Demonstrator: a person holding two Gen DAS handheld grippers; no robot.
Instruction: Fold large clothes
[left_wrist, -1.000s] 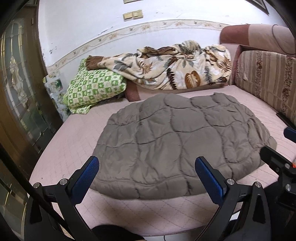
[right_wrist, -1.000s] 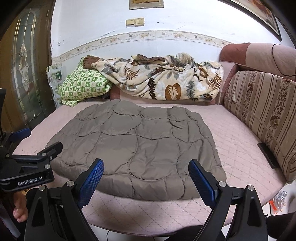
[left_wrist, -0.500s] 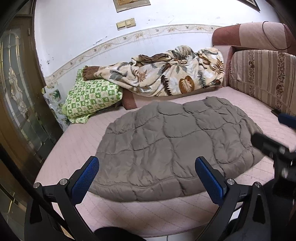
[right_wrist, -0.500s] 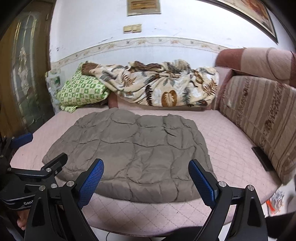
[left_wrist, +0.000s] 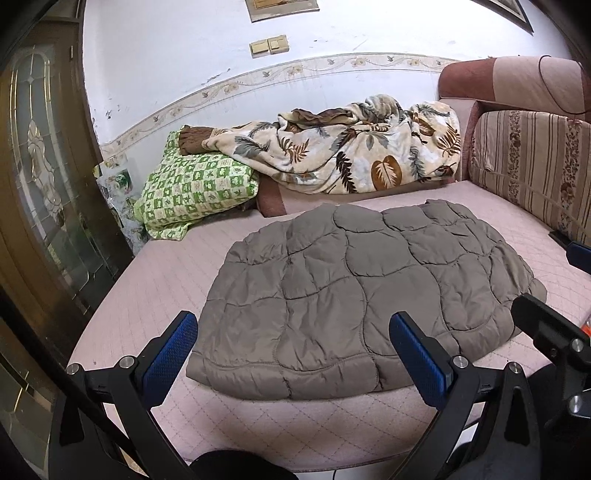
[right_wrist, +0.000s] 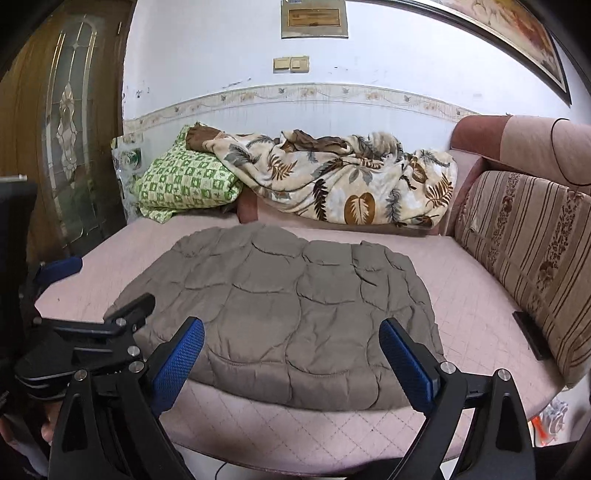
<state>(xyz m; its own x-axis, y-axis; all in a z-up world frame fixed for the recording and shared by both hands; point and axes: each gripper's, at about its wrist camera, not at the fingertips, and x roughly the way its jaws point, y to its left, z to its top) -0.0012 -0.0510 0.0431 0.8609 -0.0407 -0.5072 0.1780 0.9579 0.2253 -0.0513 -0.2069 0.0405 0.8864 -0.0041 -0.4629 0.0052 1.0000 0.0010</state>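
A grey-brown quilted padded garment (left_wrist: 354, 291) (right_wrist: 295, 314) lies flat and folded on the pink quilted sofa bed (left_wrist: 155, 288) (right_wrist: 480, 321). My left gripper (left_wrist: 291, 350) hangs open over the bed's near edge, short of the garment's front hem, with nothing between its blue pads. My right gripper (right_wrist: 291, 354) is open too, just before the same hem and empty. Each gripper's black frame shows at the side of the other's view.
A leaf-print blanket (left_wrist: 351, 147) and a green checked pillow (left_wrist: 192, 188) lie against the back wall. A striped back cushion (right_wrist: 524, 251) lines the right side, with a dark flat object (right_wrist: 532, 336) beside it. A glazed wooden door (left_wrist: 40, 177) stands left.
Both grippers have pulled back and tilted up a little, so the garment sits lower and farther in both views. Both stay open. The garment has not moved.
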